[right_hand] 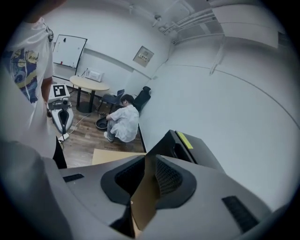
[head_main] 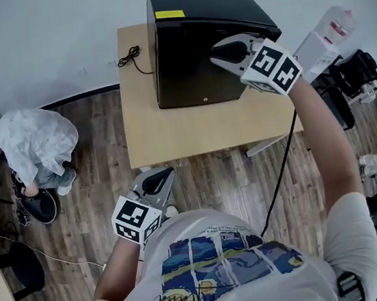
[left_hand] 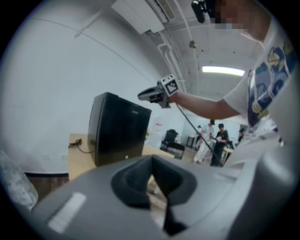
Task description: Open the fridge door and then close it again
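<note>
Table (head_main: 193, 135), fridge (head_main: 186, 50) under right gripper (head_main: 220, 54), left gripper (head_main: 159, 179) apart

- Light wood desk (head_main: 173, 134), black cable (head_main: 131, 56) coiled at its back-left corner.
- Person in white (head_main: 36, 146) crouched on wood floor (head_main: 98, 193), left of desk.
- Round table (right_hand: 89, 83) & whiteboard (right_hand: 69, 52) at far wall.
- Ceiling strip light (left_hand: 222, 71) lit.
- People (left_hand: 208, 138) standing in the bkgd.
</note>
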A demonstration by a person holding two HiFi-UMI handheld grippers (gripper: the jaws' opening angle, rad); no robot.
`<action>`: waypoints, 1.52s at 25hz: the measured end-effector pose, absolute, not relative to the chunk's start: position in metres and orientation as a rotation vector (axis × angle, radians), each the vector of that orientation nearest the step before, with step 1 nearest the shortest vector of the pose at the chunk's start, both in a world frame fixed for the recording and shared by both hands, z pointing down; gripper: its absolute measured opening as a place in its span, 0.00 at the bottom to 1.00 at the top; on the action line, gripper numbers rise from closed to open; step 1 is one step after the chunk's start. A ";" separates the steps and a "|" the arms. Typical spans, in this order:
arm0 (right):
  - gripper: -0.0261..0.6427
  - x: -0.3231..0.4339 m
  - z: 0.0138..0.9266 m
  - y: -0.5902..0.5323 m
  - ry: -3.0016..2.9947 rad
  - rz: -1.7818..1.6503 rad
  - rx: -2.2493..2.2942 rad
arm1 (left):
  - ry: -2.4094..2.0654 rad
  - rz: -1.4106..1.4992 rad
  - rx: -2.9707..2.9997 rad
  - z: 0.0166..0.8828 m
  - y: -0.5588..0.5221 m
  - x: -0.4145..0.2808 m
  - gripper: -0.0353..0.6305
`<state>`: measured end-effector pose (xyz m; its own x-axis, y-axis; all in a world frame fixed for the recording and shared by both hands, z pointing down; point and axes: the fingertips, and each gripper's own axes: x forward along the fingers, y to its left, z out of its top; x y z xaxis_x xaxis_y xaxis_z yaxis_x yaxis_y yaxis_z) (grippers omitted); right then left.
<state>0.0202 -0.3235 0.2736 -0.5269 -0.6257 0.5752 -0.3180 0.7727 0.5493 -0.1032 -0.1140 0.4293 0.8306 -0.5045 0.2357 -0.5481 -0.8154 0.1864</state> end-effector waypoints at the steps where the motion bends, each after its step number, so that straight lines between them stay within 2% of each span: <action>1: 0.13 0.017 0.270 -0.336 -2.128 -0.501 0.695 | -0.810 0.250 2.762 0.429 -0.116 -0.107 0.07; 8: 0.15 0.001 0.267 -0.399 -2.014 -0.468 0.646 | -0.778 0.240 2.734 0.436 -0.122 -0.123 0.07; 21: 0.17 -0.009 0.303 -0.439 -1.868 -0.472 0.550 | -0.771 0.244 2.696 0.449 -0.138 -0.133 0.07; 38: 0.11 -0.009 0.310 -0.440 -1.760 -0.484 0.482 | -0.764 0.245 2.705 0.451 -0.159 -0.137 0.07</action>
